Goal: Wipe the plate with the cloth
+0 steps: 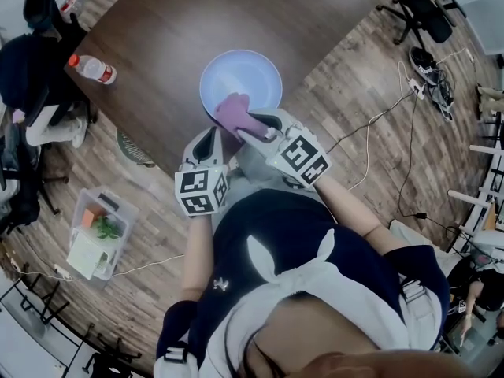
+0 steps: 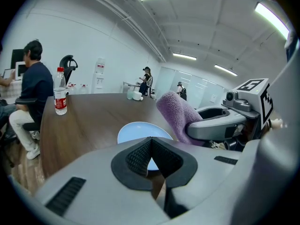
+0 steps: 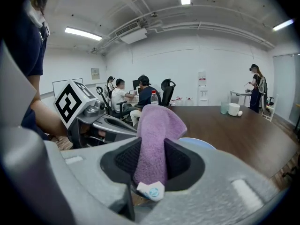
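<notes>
A light blue plate (image 1: 240,81) lies on the dark wooden table (image 1: 181,22) near its front edge. My right gripper (image 1: 253,126) is shut on a purple cloth (image 1: 234,113), which hangs over the plate's near rim. In the right gripper view the cloth (image 3: 154,135) stands up between the pads, with the plate (image 3: 202,143) just behind. My left gripper (image 1: 206,142) hovers left of the cloth, short of the plate. In its own view the left gripper (image 2: 151,142) has its pads meeting with nothing between them, the plate (image 2: 136,130) ahead and the cloth (image 2: 176,111) at right.
A water bottle (image 1: 94,68) lies at the table's left edge. A clear bin (image 1: 98,231) with items sits on the floor at left. An office chair (image 1: 425,10) and cables (image 1: 370,132) are at right. People sit at the left side of the table (image 2: 33,88).
</notes>
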{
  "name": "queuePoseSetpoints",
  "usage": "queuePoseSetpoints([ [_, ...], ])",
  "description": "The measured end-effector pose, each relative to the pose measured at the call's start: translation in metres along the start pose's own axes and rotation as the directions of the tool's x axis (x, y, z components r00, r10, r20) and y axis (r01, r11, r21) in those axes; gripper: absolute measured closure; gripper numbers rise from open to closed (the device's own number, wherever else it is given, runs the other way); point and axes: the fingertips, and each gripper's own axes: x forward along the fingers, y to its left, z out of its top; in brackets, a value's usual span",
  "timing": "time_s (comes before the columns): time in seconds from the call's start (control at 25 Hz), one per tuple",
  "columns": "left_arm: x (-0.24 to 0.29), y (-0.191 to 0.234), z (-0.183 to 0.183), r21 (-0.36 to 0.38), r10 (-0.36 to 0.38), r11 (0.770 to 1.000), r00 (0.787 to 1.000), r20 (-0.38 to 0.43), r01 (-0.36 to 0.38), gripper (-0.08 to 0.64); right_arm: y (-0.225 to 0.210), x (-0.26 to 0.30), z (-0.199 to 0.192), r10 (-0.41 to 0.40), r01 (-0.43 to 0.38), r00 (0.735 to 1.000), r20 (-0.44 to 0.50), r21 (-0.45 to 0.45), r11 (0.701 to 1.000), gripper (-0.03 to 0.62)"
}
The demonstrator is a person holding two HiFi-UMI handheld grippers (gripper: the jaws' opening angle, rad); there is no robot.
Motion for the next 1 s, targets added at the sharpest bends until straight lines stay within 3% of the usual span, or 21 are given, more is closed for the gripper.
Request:
queuePoseSetpoints([
  [0.56, 0.040, 0.027, -0.014, -0.050, 0.007, 0.999, 0.994, -0.109, -0.013, 0.554, -0.025, 0.059, -0.032, 0.047, -0.056, 0.981, -0.188, -0.044, 0.997, 0.460],
  [1.0, 0.068, 0.052, -0.022, -0.084, 0.001, 0.996, 0.977, -0.213, -0.019, 0.554, -0.050, 0.106, -0.046, 0.069, -0.093, 0.955, -0.290, -0.069, 0.993, 0.460],
])
